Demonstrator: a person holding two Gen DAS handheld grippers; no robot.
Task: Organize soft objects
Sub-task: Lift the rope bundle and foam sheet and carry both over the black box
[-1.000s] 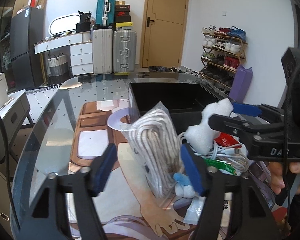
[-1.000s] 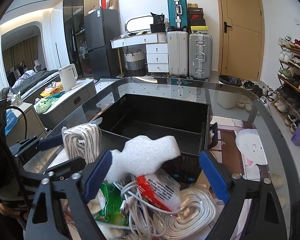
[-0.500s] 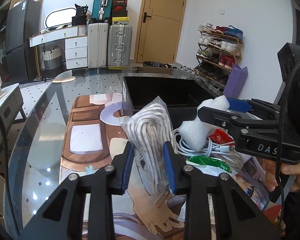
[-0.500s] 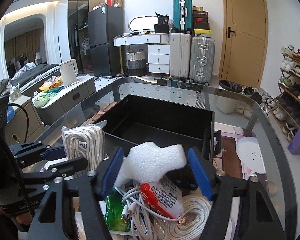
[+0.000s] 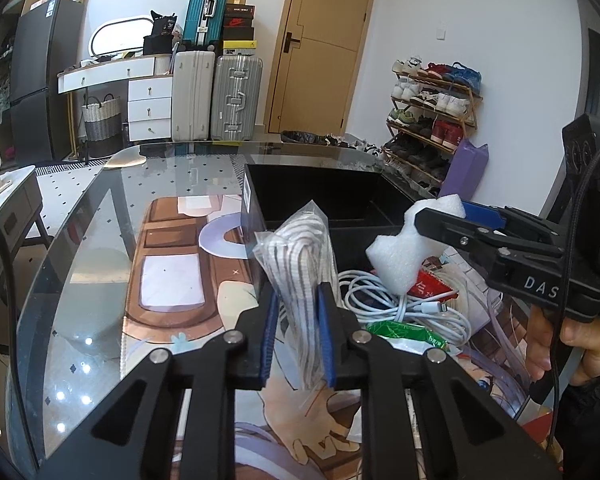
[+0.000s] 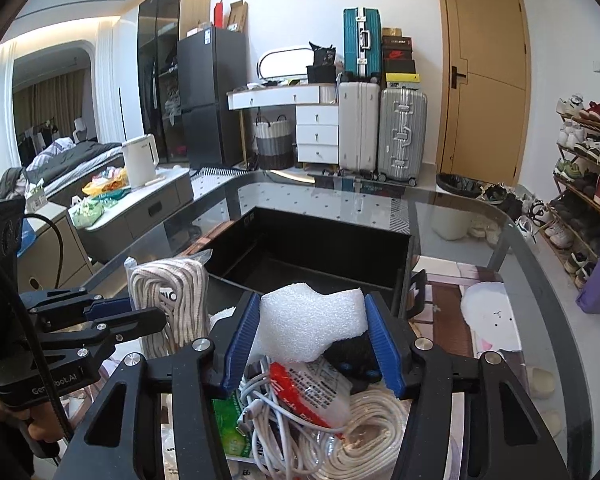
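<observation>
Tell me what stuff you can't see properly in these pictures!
- Black box floor: in the right wrist view the white foam covers its near part.
- Bagged rope lower end: in the left wrist view the left gripper pads hide it.
- Red packet print: too small to read.
- White cable coil: cut off by the bottom edge, right wrist view.

Lots I can't make out here. The bottom end of the bagged rope [image 5: 304, 268] is tucked behind the left gripper [image 5: 298, 338] pads. The foam piece [image 6: 310, 326] covers the near wall of the black bin [image 6: 324, 248], and its underside is out of sight. Print on the red packet [image 6: 314, 394] is too small to read. The white cable pile [image 6: 364, 436] runs off the bottom edge, half buried behind the right gripper [image 6: 312, 340] frame.
</observation>
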